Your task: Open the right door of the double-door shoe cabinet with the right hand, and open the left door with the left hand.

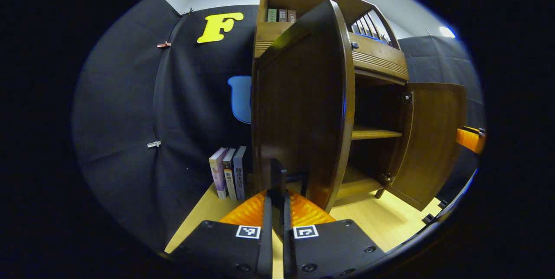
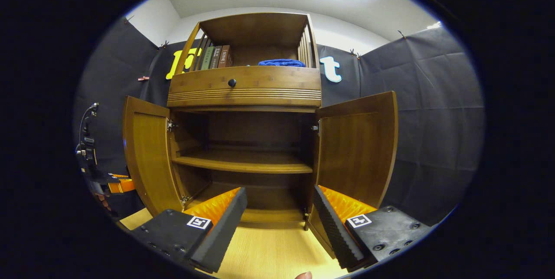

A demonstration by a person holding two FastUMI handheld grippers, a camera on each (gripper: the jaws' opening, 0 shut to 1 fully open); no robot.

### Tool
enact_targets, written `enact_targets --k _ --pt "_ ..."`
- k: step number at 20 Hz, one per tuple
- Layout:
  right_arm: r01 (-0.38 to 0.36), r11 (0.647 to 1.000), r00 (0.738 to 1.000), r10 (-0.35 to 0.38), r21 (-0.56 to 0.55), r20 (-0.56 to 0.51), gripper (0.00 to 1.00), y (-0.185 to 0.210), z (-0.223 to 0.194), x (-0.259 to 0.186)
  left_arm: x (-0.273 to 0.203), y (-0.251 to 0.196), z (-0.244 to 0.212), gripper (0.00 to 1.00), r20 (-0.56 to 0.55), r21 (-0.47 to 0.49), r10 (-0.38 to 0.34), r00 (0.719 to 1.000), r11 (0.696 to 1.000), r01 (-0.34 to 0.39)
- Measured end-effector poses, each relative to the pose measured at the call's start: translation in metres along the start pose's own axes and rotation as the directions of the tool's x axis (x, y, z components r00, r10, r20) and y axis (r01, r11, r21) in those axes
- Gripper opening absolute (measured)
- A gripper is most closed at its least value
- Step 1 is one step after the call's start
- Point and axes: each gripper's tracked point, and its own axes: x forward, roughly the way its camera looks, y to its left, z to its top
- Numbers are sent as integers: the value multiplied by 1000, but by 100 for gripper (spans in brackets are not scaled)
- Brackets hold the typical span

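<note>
Doors both swung open. Left gripper [image 1: 277, 209] fingers nearly closed at left door [image 1: 299, 109] near edge, grip uncertain; right gripper [image 2: 279, 222] spread, empty, facing shelf [image 2: 243, 164].

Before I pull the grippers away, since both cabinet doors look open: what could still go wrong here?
1. The left gripper seems shut on the left door handle; pulling back without opening it could yank the door or tip the cabinet.
2. The books stand on the floor beside that door; swinging it wider might knock them over.
3. The right gripper is open and low near the right door; it could bump its bottom edge.
</note>
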Motion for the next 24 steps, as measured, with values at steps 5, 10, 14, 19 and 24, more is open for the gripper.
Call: enact_targets --k 5,10,14,19,24 --pt "0 1000 1000 0 -30 -3 96 -1 -4 1 -4 25 0 12 16 11 5 1000 1000 -5" --pt "3 999 1000 -3 -36 -2 98 -2 -5 3 -4 58 3 10 31 -13 43 999 999 -42" --pt "8 999 1000 -8 -44 -6 98 -2 -5 3 -4 64 4 11 42 -11 58 997 998 -58" --pt "19 999 1000 -19 -50 3 96 -4 -4 5 -15 63 8 12 56 2 91 994 996 -91" --pt "14 999 1000 -14 -44 12 98 -3 -1 4 -45 61 14 13 66 4 146 987 989 -146"
